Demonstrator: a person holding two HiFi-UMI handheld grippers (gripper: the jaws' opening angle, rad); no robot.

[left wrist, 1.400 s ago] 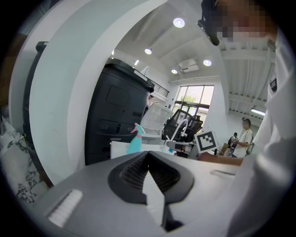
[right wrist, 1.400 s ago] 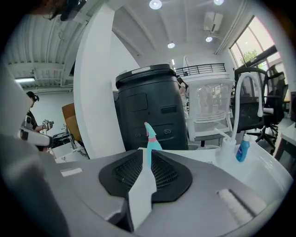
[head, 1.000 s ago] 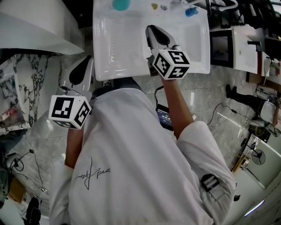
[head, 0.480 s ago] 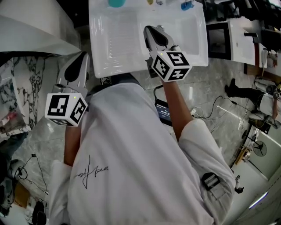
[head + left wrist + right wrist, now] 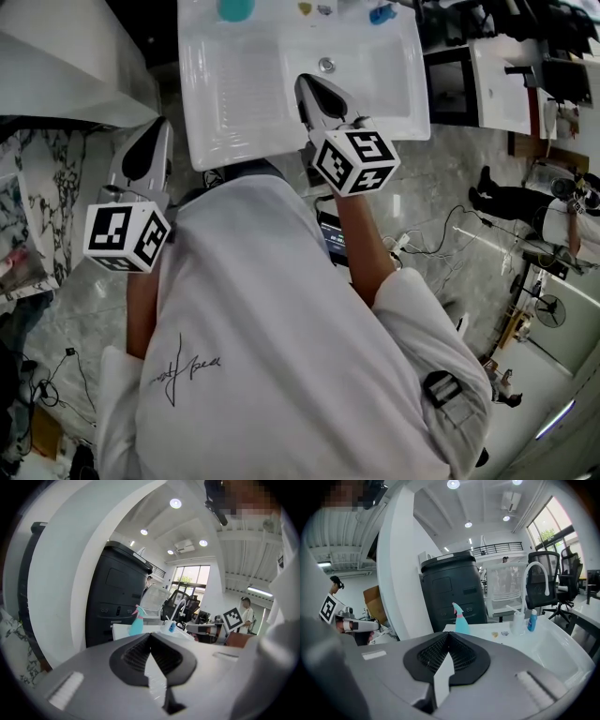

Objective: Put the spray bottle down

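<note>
The teal spray bottle (image 5: 234, 9) with a pink collar stands upright by itself on the back left corner of the white sink (image 5: 225, 131). It also shows in the left gripper view (image 5: 136, 623) and the right gripper view (image 5: 461, 619), well beyond both grippers. My right gripper (image 5: 307, 82) hovers over the basin; its jaws have just been closing and now meet with nothing between them (image 5: 449, 634). My left gripper (image 5: 155, 131) is held left of the sink, off its edge, also shut and empty (image 5: 150, 635).
A curved faucet (image 5: 536, 581), a clear pump bottle (image 5: 517, 620) and a small blue bottle (image 5: 532, 619) line the sink's back rim. The drain (image 5: 325, 65) lies ahead of the right gripper. A dark cabinet (image 5: 452, 590) stands behind. Cables (image 5: 441, 244) trail on the floor.
My right gripper has drawn back a little toward the sink's near edge. The left gripper has stayed about where it was. The spray bottle has not moved.
</note>
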